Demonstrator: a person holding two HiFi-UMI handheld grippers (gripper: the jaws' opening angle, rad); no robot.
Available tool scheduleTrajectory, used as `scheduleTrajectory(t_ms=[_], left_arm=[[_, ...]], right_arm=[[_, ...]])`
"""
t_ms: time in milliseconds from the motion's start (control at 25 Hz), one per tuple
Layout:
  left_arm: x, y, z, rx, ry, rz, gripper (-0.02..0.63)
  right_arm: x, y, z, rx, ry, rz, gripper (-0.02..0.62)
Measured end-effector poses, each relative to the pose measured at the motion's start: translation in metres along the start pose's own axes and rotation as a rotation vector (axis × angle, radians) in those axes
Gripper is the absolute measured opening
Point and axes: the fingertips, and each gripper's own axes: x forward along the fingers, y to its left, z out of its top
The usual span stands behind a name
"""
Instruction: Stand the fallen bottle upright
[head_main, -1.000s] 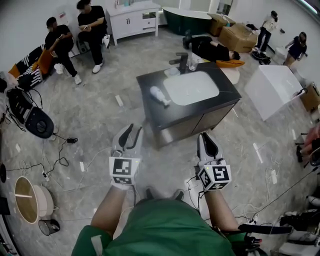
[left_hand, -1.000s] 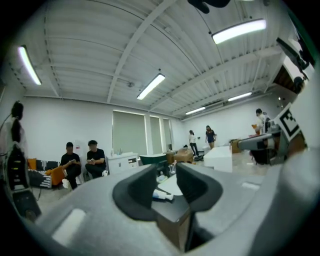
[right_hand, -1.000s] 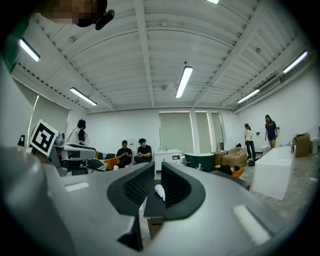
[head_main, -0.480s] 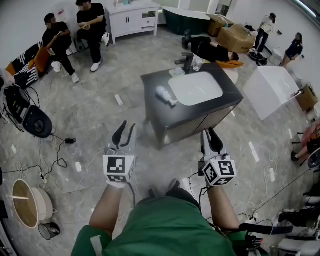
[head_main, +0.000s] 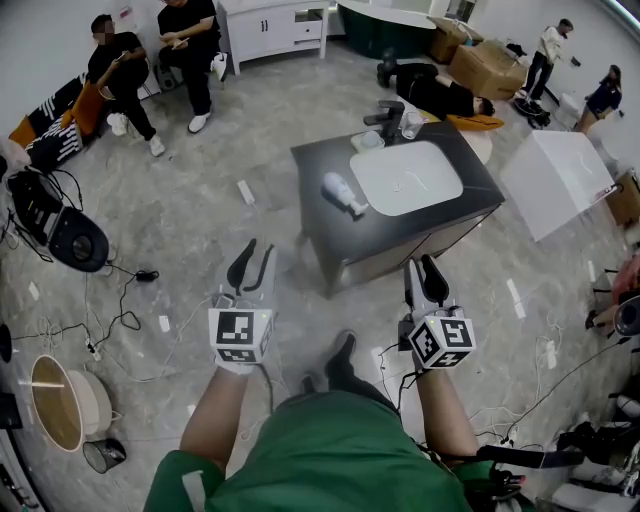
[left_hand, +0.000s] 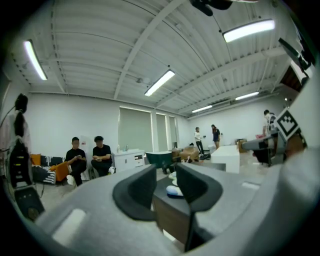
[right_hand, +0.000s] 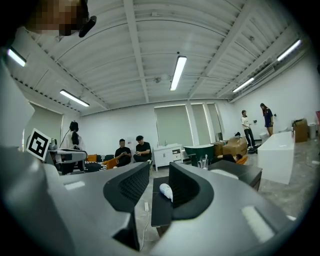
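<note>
**Head view.** A white bottle (head_main: 344, 193) is shown lying on its side on the dark counter (head_main: 330, 215), just left of the white basin (head_main: 405, 178). The left gripper (head_main: 256, 260) and right gripper (head_main: 423, 272) are held well apart from the counter. The fingers (left_hand: 135, 192) of each are spread, and nothing is gripped.

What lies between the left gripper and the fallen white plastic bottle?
Head view: just grey floor, then black vanity top, between left gripper and white bottle.
</note>
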Motion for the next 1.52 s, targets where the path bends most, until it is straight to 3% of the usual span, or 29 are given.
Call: scheduleTrajectory(t_ms=[240, 960, 1320, 1520], left_arm=[[0.050, 0.011, -0.011, 0.004, 0.043, 0.026, 0.120], [0.227, -0.031, -0.013, 0.050, 0.124, -0.003, 0.120], [0.268, -0.026, -0.016, 0.125, 0.171, 0.013, 0.120], [0.301, -0.020, -0.045, 0.194, 0.221, -0.022, 0.120]], right_arm=[[0.053, -0.027, -0.010, 0.056, 0.022, 0.026, 0.107], [0.170, -0.138, -0.011, 0.143, 0.075, 0.100, 0.107], [0.202, -0.164, -0.020, 0.186, 0.104, 0.118, 0.107], [0.220, -0.182, -0.024, 0.200, 0.100, 0.084, 0.107]])
